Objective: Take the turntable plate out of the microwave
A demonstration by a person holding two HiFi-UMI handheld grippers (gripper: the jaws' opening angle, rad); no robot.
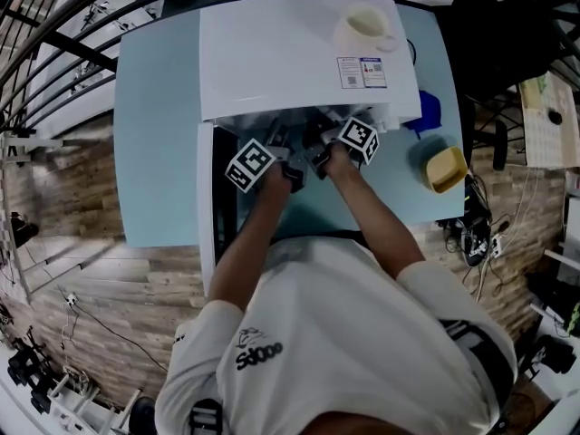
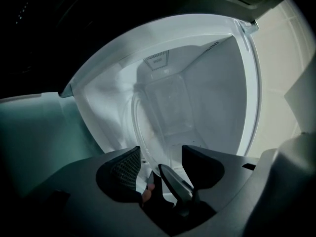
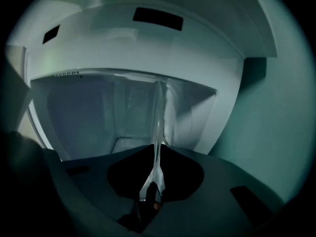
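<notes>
Head view: the left tool (image 1: pixel 288 152) and right tool (image 1: pixel 319 148) are reached into the open microwave (image 1: pixel 290 53) on the bench (image 1: pixel 154 152), its door (image 1: pixel 207 216) swung out at the left.

Left gripper view: the jaws stand apart; the turntable plate (image 2: pixel 148 127) rim appears to lie between them, unpressed. A second grip is advisable before lifting.

Right gripper view: the rim is clamped edge-on. The plate is best kept level and drawn clear of the cavity's frame.

The microwave (image 1: pixel 290 53) stands on the table (image 1: pixel 154 152), a mug (image 1: pixel 364 33) on its top at the right, its door (image 1: pixel 207 216) open leftward. A tub (image 1: pixel 446 168) lies on the table to its right. The turntable plate (image 3: pixel 159 112) stands in the cavity, its rim between my right gripper's (image 3: pixel 154 169) jaws.
</notes>
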